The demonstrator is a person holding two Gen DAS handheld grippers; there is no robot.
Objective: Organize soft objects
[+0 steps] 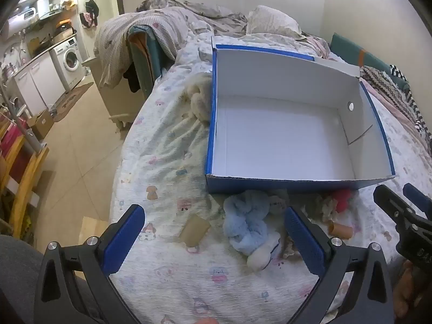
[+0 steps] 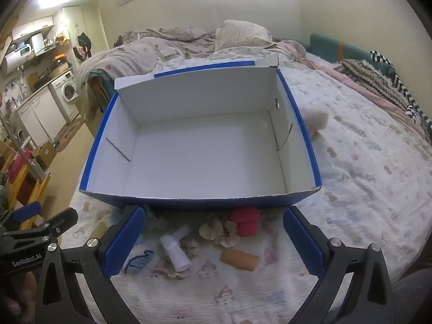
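An open blue box with a white inside (image 1: pixel 283 135) (image 2: pixel 205 156) stands empty on the bed. Soft items lie in front of its near wall: a light blue plush (image 1: pixel 247 224), a tan roll (image 1: pixel 194 229), a red item (image 1: pixel 342 198) (image 2: pixel 245 220), an orange roll (image 1: pixel 340 229) (image 2: pixel 239 259), a white roll (image 2: pixel 176 251) and a cream frilly piece (image 2: pixel 218 230). My left gripper (image 1: pixel 213 232) is open above the blue plush. My right gripper (image 2: pixel 213 232) is open above the small items. Both are empty.
A cream fluffy item (image 1: pixel 198 100) lies left of the box and another one (image 2: pixel 317 118) right of it. A rumpled quilt and pillow (image 1: pixel 272 21) lie beyond. The bed's left edge drops to the floor (image 1: pixel 81 145). Striped knitwear (image 2: pixel 388 81) lies at the far right.
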